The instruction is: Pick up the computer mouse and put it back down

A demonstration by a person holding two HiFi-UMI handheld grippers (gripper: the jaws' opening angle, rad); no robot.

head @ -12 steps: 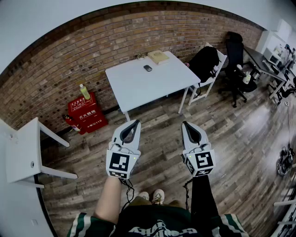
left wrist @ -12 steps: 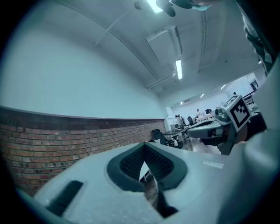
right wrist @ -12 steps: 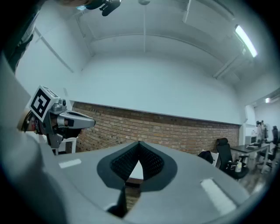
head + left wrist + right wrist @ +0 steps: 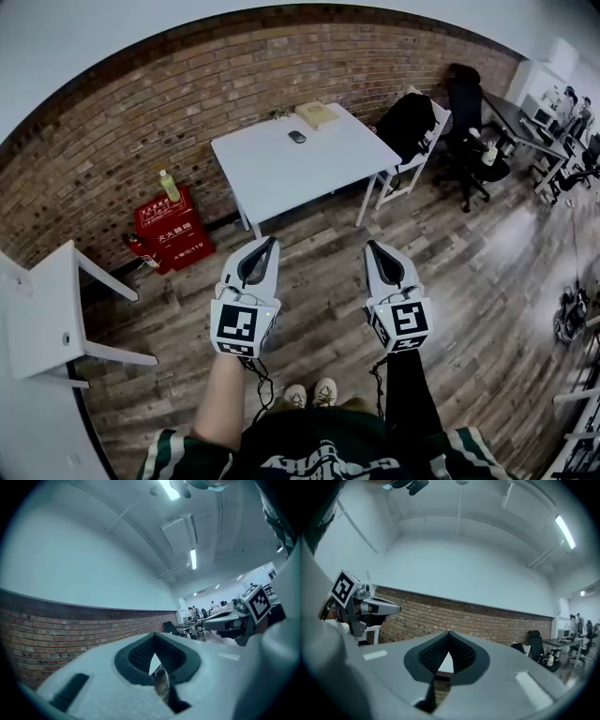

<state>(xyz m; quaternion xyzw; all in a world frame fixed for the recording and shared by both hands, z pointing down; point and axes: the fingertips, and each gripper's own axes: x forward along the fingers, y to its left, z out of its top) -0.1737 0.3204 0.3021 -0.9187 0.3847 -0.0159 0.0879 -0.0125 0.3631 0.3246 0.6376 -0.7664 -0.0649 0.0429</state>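
Observation:
The dark computer mouse (image 4: pixel 297 137) lies on the far part of a white table (image 4: pixel 281 173) against the brick wall, well ahead of me. I hold both grippers level over the wooden floor, far short of the table. In the head view the left gripper (image 4: pixel 272 242) has its jaws together with nothing between them, and so does the right gripper (image 4: pixel 372 246). Each gripper view looks past its own closed jaws, the left gripper (image 4: pixel 155 654) and the right gripper (image 4: pixel 449 641), at the wall. The mouse does not show in either of those views.
A beige book (image 4: pixel 319 114) lies on the table beyond the mouse. A red fire-equipment box (image 4: pixel 172 234) with a green bottle (image 4: pixel 170 186) stands left of the table. A white chair with a black bag (image 4: pixel 410 127) and a black office chair (image 4: pixel 464 108) stand to the right. Another white table (image 4: pixel 42 314) is at my left.
The head view has shifted slightly, so the table and both grippers sit a little higher and further left. Both grippers stay shut and empty.

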